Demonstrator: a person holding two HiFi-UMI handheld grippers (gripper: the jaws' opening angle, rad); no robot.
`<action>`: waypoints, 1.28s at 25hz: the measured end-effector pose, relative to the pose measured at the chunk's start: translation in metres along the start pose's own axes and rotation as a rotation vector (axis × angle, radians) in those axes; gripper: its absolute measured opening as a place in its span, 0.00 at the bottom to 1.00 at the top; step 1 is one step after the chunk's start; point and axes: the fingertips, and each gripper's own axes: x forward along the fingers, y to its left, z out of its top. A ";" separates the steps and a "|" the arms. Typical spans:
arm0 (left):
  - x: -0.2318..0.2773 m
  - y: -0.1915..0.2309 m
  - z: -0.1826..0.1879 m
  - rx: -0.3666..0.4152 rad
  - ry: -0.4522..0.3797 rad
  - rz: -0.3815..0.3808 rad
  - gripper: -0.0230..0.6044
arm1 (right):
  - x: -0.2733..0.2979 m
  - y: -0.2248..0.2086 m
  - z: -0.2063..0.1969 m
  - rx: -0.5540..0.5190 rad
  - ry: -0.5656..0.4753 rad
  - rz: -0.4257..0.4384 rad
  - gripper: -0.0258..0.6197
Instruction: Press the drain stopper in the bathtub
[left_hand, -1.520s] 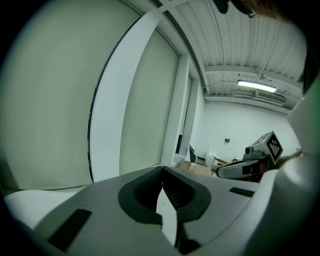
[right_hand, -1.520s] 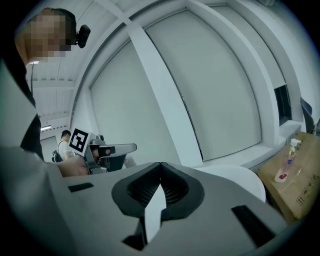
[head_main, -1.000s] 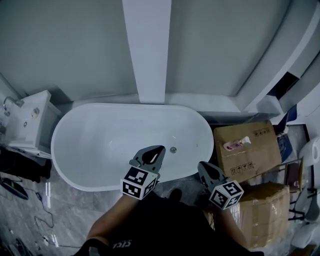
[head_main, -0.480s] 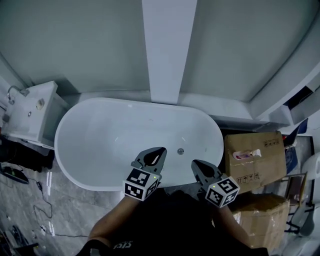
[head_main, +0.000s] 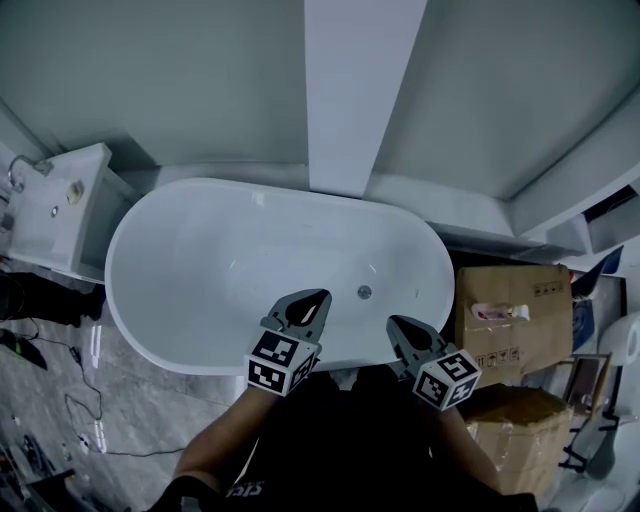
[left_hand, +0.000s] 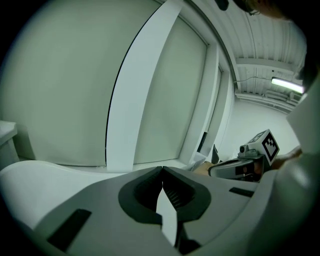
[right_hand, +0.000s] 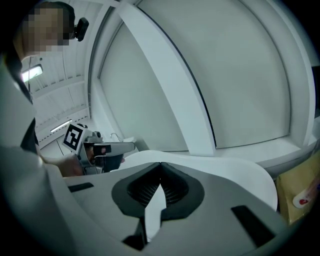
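Observation:
A white oval bathtub (head_main: 180, 250) lies below me in the head view, with a small round metal drain stopper (head_main: 364, 292) on its floor toward the right end. My left gripper (head_main: 320, 296) hovers over the tub's near side, left of the stopper, jaws shut with tips touching and nothing held. My right gripper (head_main: 392, 324) sits over the near rim, just below and right of the stopper, also shut and empty. In the left gripper view the left gripper (left_hand: 162, 169) points at the far wall; the right gripper view shows the right gripper (right_hand: 160, 164) above the tub rim (right_hand: 220, 167).
A white pillar (head_main: 355, 90) rises behind the tub. A white washbasin unit (head_main: 55, 205) stands at the left. Cardboard boxes (head_main: 510, 310) are stacked at the right, one with a bottle on top. Cables lie on the grey floor (head_main: 60, 400) at the left.
The head view has shifted, so the tub and drain stopper sit more to the right and centre. Both grippers keep nearly the same place, still shut, with the stopper now between them.

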 end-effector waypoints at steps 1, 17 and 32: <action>0.004 0.002 0.000 -0.006 0.000 0.010 0.06 | 0.002 -0.006 0.002 0.000 0.001 0.002 0.06; 0.083 0.057 -0.026 -0.094 0.081 0.203 0.06 | 0.075 -0.101 -0.011 0.001 0.129 0.098 0.06; 0.199 0.101 -0.142 -0.196 0.222 0.193 0.06 | 0.171 -0.181 -0.100 0.039 0.269 0.110 0.06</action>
